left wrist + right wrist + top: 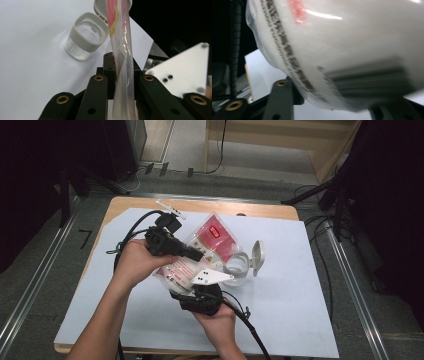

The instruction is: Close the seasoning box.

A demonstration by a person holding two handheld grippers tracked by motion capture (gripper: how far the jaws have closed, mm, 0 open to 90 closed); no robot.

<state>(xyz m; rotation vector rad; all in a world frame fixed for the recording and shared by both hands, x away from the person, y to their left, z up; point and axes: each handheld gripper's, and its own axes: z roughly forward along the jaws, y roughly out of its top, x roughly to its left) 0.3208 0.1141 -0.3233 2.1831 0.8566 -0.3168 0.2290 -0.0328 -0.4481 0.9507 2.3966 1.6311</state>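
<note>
Left gripper (122, 75) fingers clamp the plastic pouch (122, 62); right gripper (197, 287) grip unclear; open jar (86, 37) beside

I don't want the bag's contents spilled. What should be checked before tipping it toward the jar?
1. Left gripper shut on the plastic bag: ok, film pinched between its fingers.
2. Right gripper holding the bag: cannot tell, the bag lies close over its fingers.
3. Jar upright on the white sheet: ok.
4. Jar lid flipped open: ok.
5. Bag mouth open: cannot tell.
6. Bag over the jar opening: not ok, it sits to the jar's left in the high view.
</note>
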